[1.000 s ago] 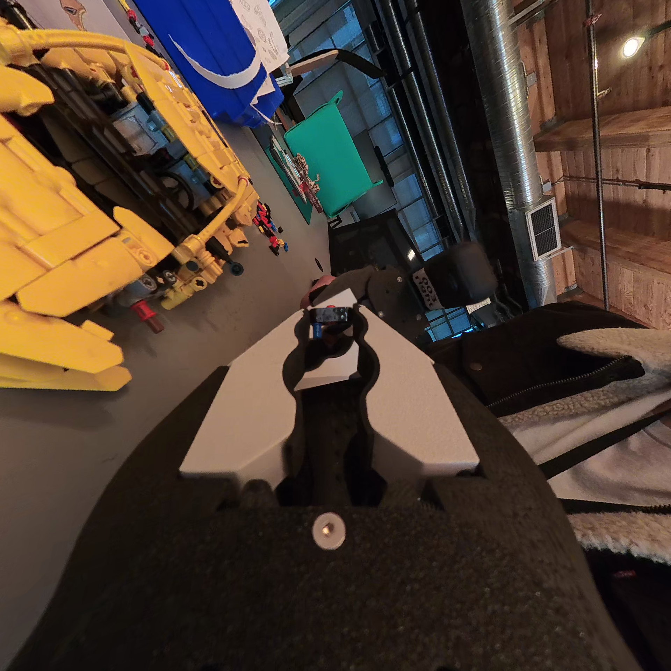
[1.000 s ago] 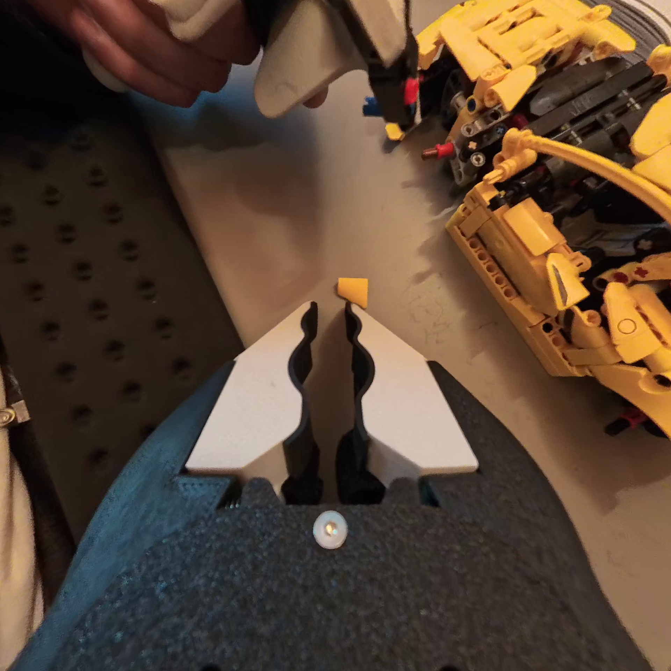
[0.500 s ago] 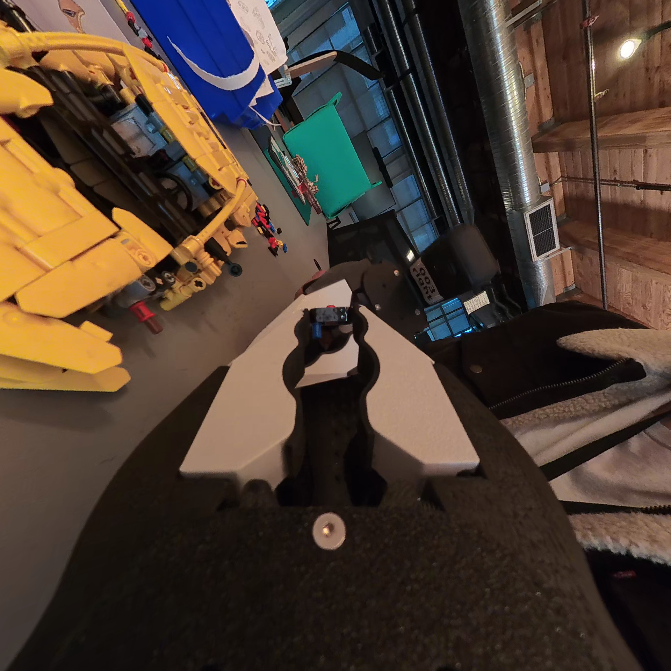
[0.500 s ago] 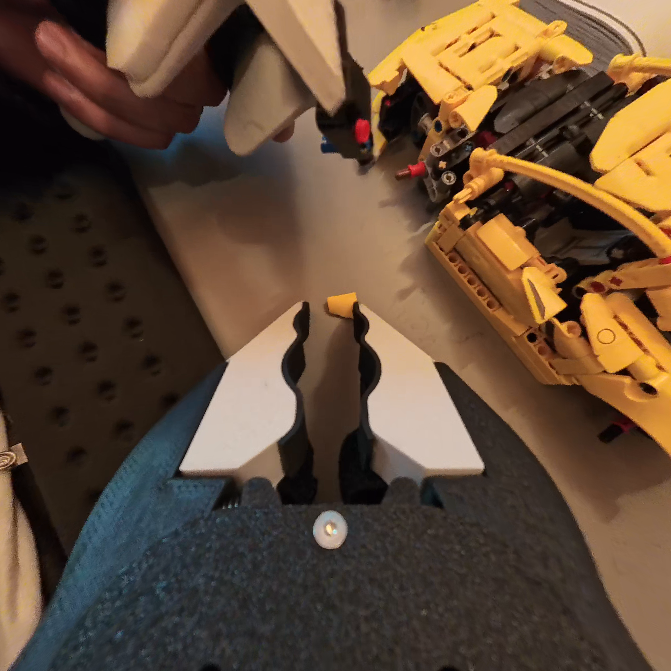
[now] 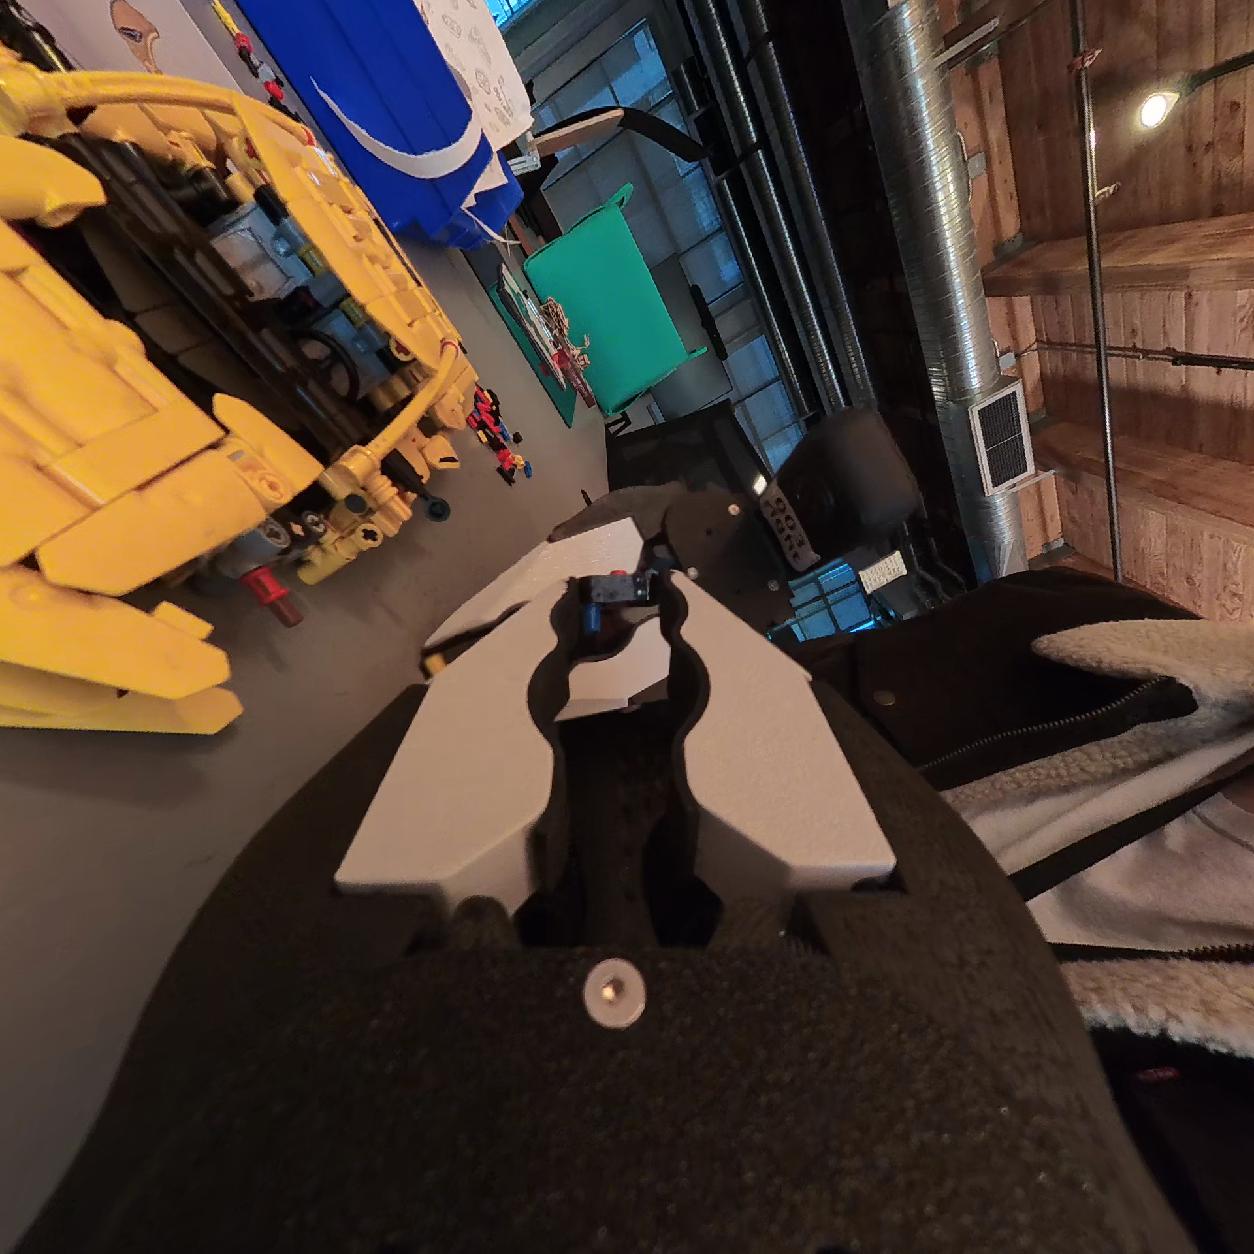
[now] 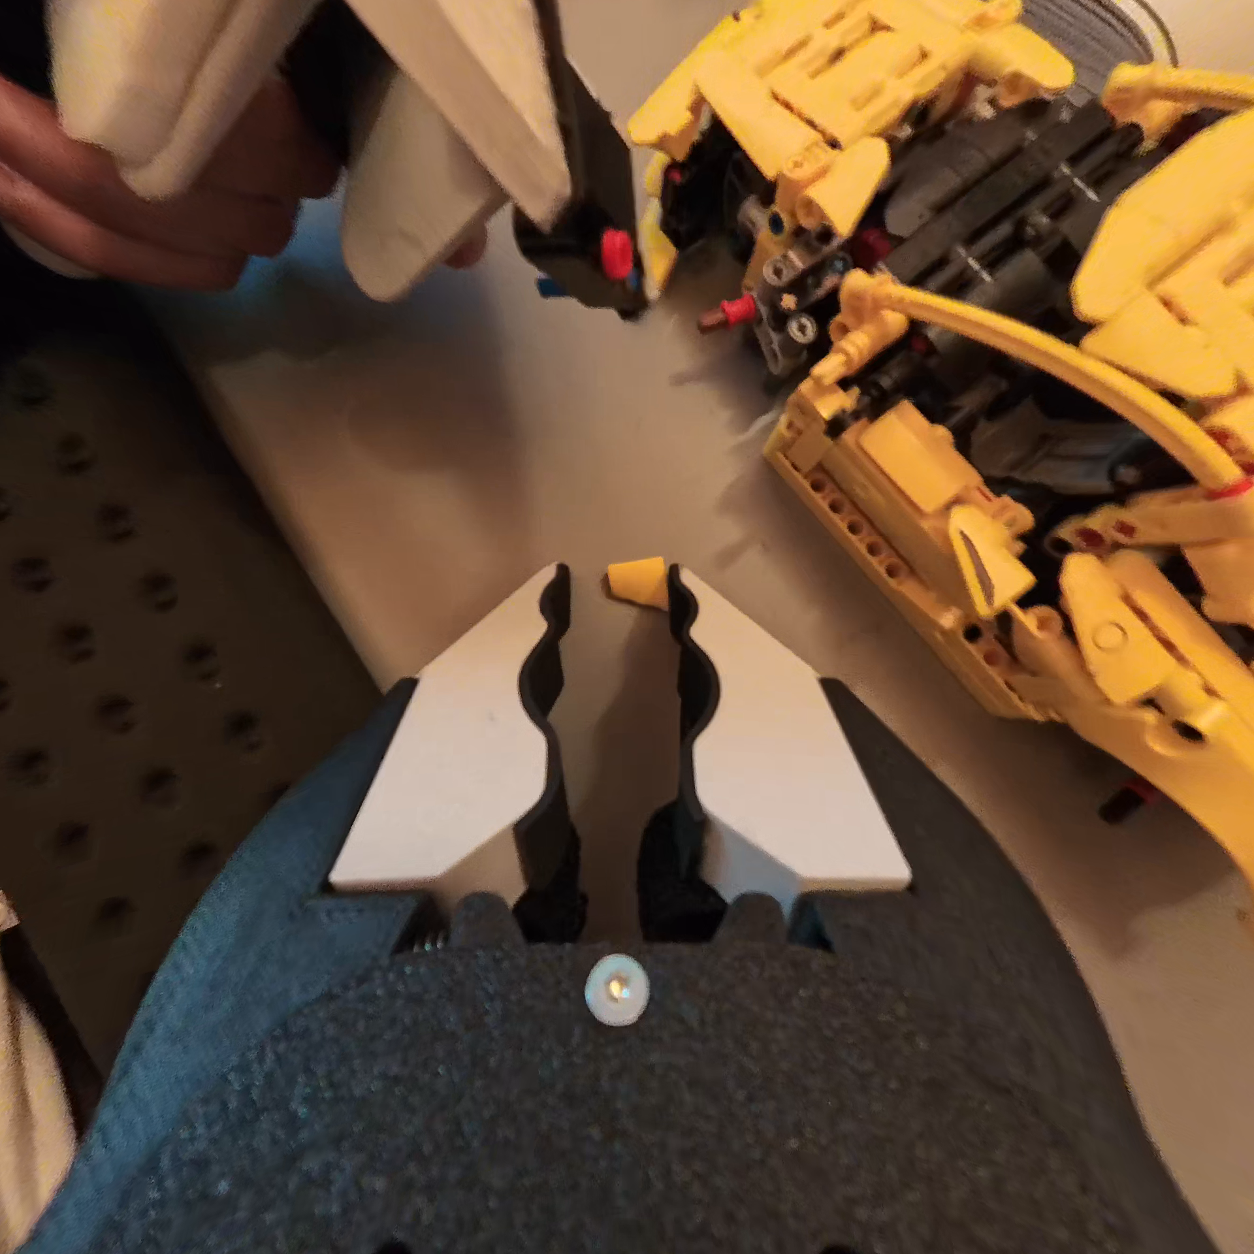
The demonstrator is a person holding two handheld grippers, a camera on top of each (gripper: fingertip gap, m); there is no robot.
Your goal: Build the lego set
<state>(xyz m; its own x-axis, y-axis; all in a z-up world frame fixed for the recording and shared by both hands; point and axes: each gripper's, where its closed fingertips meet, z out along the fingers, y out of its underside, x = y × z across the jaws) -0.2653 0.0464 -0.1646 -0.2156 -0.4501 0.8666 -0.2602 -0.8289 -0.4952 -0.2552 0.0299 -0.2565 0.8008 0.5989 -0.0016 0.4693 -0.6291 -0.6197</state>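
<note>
A large yellow lego car (image 6: 1018,380) stands on the grey table (image 6: 475,441), and it also shows in the left wrist view (image 5: 136,421). My left gripper (image 5: 621,587) is shut on a small black lego piece (image 5: 614,589) with red and blue pins. In the right wrist view this gripper (image 6: 543,227) holds the black piece (image 6: 577,258) above the table, close to the car's end. My right gripper (image 6: 616,583) is open and low over the table. A small yellow lego piece (image 6: 638,580) lies between its tips, against the right finger.
A blue bin (image 5: 380,102), a green box (image 5: 604,305) and several loose small pieces (image 5: 499,434) sit farther along the table. A dark perforated mat (image 6: 102,611) lies beyond the table edge. A person's hand (image 6: 136,203) and jacket (image 5: 1018,712) are close by.
My right gripper's jaws have widened and moved forward, so the yellow piece now sits between the tips. My left gripper with the black piece has come closer in the right wrist view.
</note>
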